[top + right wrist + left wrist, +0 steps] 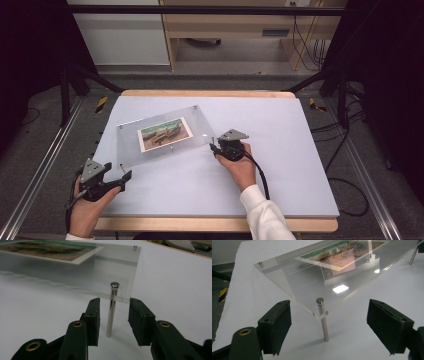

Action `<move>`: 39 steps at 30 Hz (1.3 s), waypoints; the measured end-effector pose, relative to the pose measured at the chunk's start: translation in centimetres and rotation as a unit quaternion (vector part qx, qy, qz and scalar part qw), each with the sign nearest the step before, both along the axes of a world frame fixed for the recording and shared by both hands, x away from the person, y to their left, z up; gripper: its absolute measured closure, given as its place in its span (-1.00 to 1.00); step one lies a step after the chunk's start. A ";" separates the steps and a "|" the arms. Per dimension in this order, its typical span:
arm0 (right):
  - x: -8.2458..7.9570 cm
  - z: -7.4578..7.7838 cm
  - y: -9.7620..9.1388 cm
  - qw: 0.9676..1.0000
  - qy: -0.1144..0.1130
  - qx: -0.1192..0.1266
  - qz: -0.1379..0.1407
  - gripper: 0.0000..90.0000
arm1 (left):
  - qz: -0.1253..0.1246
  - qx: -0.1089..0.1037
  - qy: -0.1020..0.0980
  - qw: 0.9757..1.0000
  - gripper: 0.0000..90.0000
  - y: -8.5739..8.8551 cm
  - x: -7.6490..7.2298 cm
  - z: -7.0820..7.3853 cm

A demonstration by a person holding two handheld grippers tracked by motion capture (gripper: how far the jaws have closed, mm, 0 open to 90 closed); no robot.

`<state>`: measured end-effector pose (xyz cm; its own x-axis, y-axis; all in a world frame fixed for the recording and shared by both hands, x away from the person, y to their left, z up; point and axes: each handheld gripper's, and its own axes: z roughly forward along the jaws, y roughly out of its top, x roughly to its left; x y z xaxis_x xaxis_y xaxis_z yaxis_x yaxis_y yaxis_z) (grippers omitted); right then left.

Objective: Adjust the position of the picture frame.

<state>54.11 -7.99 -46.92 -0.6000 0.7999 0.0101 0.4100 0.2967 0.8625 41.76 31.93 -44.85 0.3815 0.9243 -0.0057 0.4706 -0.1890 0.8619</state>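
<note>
Fingers on both tools stand apart, pressing on nothing. Those of the right gripper (112,317) are fairly narrow, and a metal leg (111,312) of the clear acrylic frame (165,134) rises in the gap between them with daylight on either side; its rounded cap pokes through the corner of the pane just above the pads. From the high view that gripper (216,148) sits at about four o'clock of the frame, right at its near right corner, the person's hand behind it and a white sleeve (262,215) running off toward the table's near edge.

Over at the other side, the left gripper (328,325) holds its pads (275,325) wide, and another leg (323,320) stands on the sheet ahead of the gap, not yet between them. In the high view this gripper (122,179) lies at roughly seven o'clock of the frame, just off its near left corner.

Standing on its thin legs above the pale blue table cover (280,150), the frame is left of centre and turned a little askew, its far right corner higher in the view than its far left. A landscape photograph (165,133) with a white border lies in the middle of the pane.
</note>
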 end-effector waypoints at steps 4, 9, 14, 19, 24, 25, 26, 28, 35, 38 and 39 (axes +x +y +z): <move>0.7 -0.2 0.8 1.000 0.006 -0.001 -0.005 0.51 | -0.001 0.002 0.003 1.000 -0.55 -0.1 0.0 -0.1; 1.2 -0.6 0.6 0.999 0.018 0.024 -0.010 0.63 | 0.001 0.004 0.005 1.000 -0.50 -0.2 0.1 -0.2; 1.3 -0.6 0.5 0.998 0.029 0.053 -0.014 0.76 | 0.006 0.015 0.020 1.000 -0.44 -0.3 0.2 -0.6; 1.2 -0.3 0.4 0.997 0.038 0.060 -0.014 0.85 | 0.004 0.021 0.039 0.999 -0.08 -0.2 0.4 -1.0; 1.3 -0.2 0.4 0.997 0.042 0.065 -0.016 0.85 | 0.003 0.016 0.037 0.999 0.20 -0.2 0.7 -1.3; 1.3 -0.2 0.4 0.996 0.047 0.073 -0.017 0.85 | 0.004 0.016 0.037 0.999 0.25 -0.2 0.9 -1.4; 1.4 -0.2 0.3 0.996 0.050 0.075 -0.016 0.84 | 0.006 0.014 0.038 0.999 0.28 -0.3 1.0 -1.4; 1.4 -0.1 0.2 0.995 0.055 0.080 -0.017 0.84 | 0.011 0.013 0.036 0.999 0.35 -0.3 1.2 -1.5; 1.5 0.1 0.2 0.995 0.057 0.082 -0.017 0.84 | 0.022 -0.002 0.020 1.000 0.61 0.0 2.1 -1.7; 1.6 0.2 0.2 0.995 0.059 0.083 -0.017 0.84 | 0.019 -0.042 0.020 0.999 0.74 0.4 2.1 -1.6; 1.6 0.3 0.2 0.995 0.057 0.085 -0.017 0.84 | 0.017 -0.053 0.019 0.998 0.79 0.4 2.1 -1.6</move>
<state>55.72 -7.78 -46.64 -0.5601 0.8007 0.2127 0.5146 0.1351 0.8467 43.87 32.38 -46.44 0.3481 0.9301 -0.1174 0.5082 -0.0820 0.8573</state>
